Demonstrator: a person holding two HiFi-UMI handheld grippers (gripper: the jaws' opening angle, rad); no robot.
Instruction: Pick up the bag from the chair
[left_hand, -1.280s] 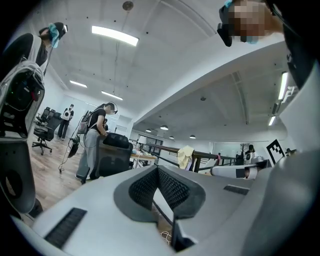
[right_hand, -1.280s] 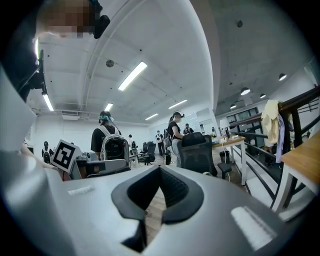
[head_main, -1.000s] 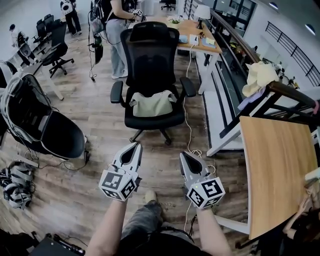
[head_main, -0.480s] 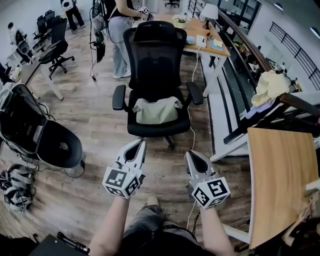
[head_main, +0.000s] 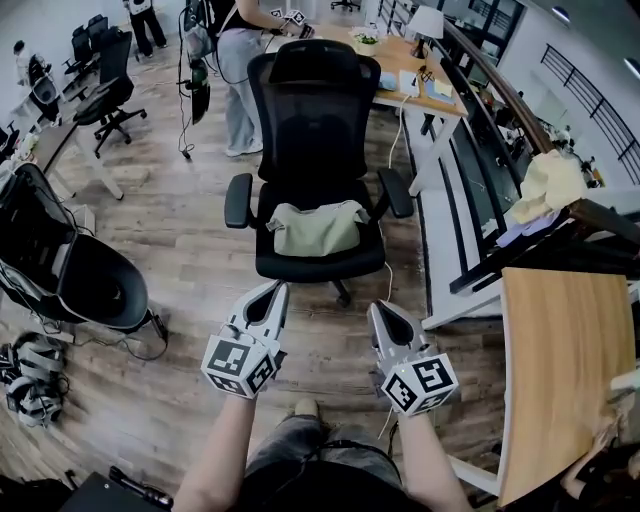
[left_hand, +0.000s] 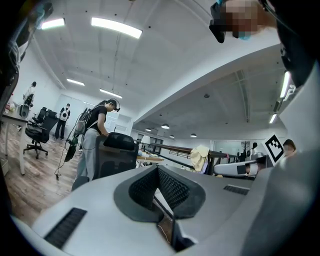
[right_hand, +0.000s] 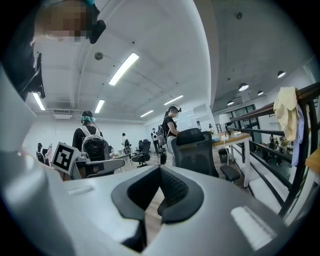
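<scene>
The only print to be seen is the black-and-white square markers on the cubes of the two grippers. The bag (head_main: 317, 228) is olive-khaki and soft and lies on the seat of the black office chair (head_main: 310, 110), between the two armrests. Its long axis runs left to right across the seat, and its top seam faces the mesh backrest. The chair stands well out from the far-left corner of the wooden table (head_main: 565, 370), with its seat turned toward the person. The left gripper (head_main: 277, 288) and right gripper (head_main: 377, 306) are held side by side above bare wood floor, both pointing at the chair and well apart from the bag. Each one's own view shows its ribbed pads (left_hand: 170, 187) brought together at the tip with nothing held between them — the same for the right pair (right_hand: 172, 190). The right gripper hangs just off the table's left edge. Open floor lies between the grippers and the chair base; a white cable (head_main: 386, 285) trails down beside the base on the table's side. A dark shell chair (head_main: 60, 270) sits far to the left, and a person (head_main: 238, 70) stands behind the backrest.
</scene>
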